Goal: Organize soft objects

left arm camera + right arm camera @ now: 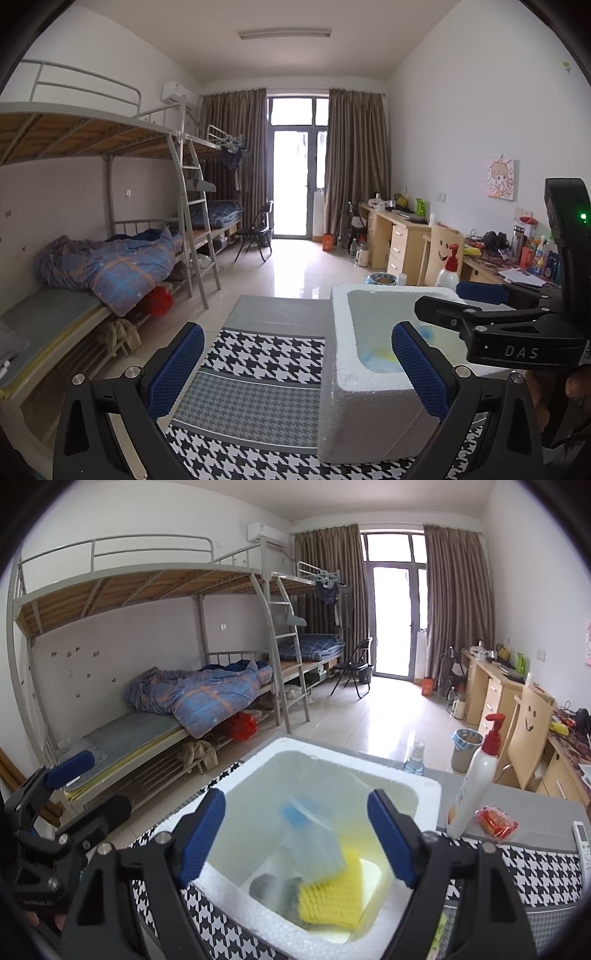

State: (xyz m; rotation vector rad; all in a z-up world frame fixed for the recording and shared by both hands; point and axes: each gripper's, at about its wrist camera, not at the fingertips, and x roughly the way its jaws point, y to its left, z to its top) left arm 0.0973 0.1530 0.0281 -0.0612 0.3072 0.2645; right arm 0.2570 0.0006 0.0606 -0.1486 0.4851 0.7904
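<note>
Right gripper (295, 834): fingers apart, nothing between them, above the open white foam box (424, 794) at lower centre. Inside the box lie a yellow ridged sponge (332, 897) and a blurred clear bag (310, 834) over it. Left gripper (297, 365): fingers apart, empty, over the houndstooth-covered table (258, 354), box at its right.

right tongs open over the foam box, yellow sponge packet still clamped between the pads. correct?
Not quite. The right tongs are open over the foam box, but the yellow sponge packet is not clamped: it lies loose inside the box, clear of both pads. The right wrist view shows this.
</note>
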